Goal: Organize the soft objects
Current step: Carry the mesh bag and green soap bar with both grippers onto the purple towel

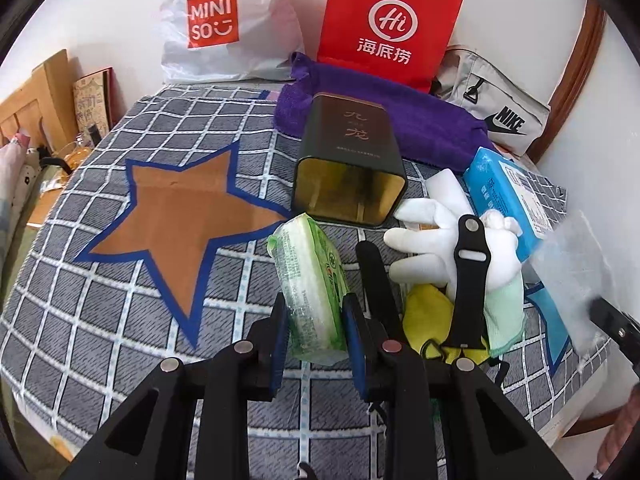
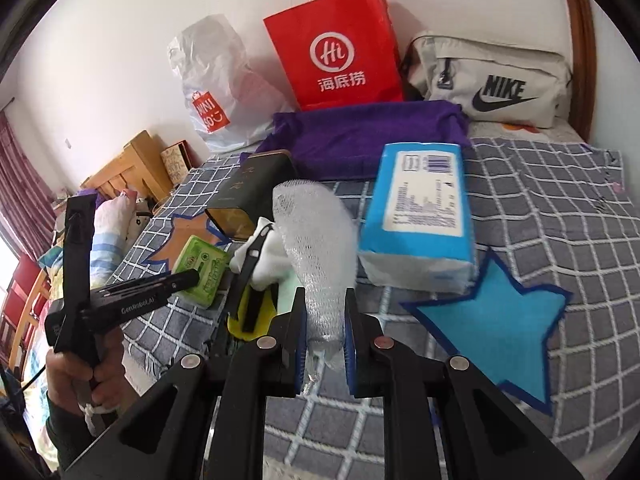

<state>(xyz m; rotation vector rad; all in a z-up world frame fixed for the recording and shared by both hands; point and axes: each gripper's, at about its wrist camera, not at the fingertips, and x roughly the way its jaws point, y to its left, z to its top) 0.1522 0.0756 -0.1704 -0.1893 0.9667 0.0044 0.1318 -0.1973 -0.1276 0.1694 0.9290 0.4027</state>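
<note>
On the checked bed point(image 1: 100, 300) both stars lie bare, while the left hand-held gripper point(image 1: 316, 320) pinches a green tissue pack point(image 1: 312, 280), the right hand-held gripper point(image 2: 325, 336) pinches a white foam net point(image 2: 316, 240), and gloves point(image 1: 432, 240) wait unsorted.

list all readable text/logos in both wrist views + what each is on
"MINISO": white plastic shopping bag
"Hi" and "海底捞": red paper carrier bag
"NIKE" with swoosh: grey fabric pouch
"九龙": dark square metal tin
"GenRoboLAI" (last letters unsure): black left gripper body, seen from the right wrist
Too small to read: blue tissue pack print and barcode, green tissue pack, propped notice board
</note>
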